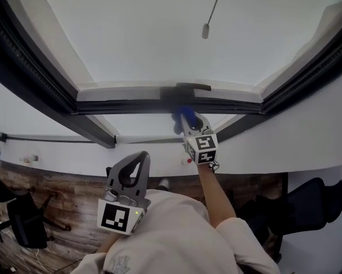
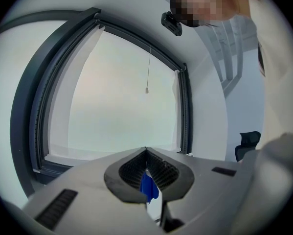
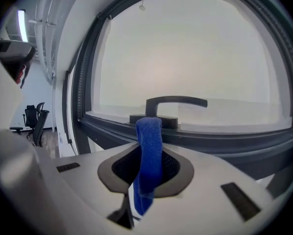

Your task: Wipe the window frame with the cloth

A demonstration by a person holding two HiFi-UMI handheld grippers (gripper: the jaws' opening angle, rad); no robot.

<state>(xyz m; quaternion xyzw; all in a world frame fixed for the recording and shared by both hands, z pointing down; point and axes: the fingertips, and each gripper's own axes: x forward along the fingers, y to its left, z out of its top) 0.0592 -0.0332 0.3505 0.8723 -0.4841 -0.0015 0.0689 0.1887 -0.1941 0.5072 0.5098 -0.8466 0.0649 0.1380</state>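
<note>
The dark window frame (image 1: 131, 104) borders a pale pane, with a black handle (image 1: 186, 88) on its lower rail. My right gripper (image 1: 186, 120) is reached out to that rail just below the handle and is shut on a blue cloth (image 1: 181, 117). In the right gripper view the cloth (image 3: 148, 153) stands up out of the gripper (image 3: 147, 142), close in front of the handle (image 3: 174, 103) and the rail (image 3: 224, 138). My left gripper (image 1: 140, 156) is held back near my chest, shut and empty. A blue speck (image 2: 148, 186) shows through the gap behind its tips (image 2: 146, 151).
A blind cord with a small weight (image 1: 205, 31) hangs in front of the pane. A white sill (image 1: 73, 156) runs below the window, with small items (image 1: 29, 158) at its left. Office chairs (image 1: 19, 218) (image 1: 308, 201) stand on the wooden floor (image 1: 73, 196).
</note>
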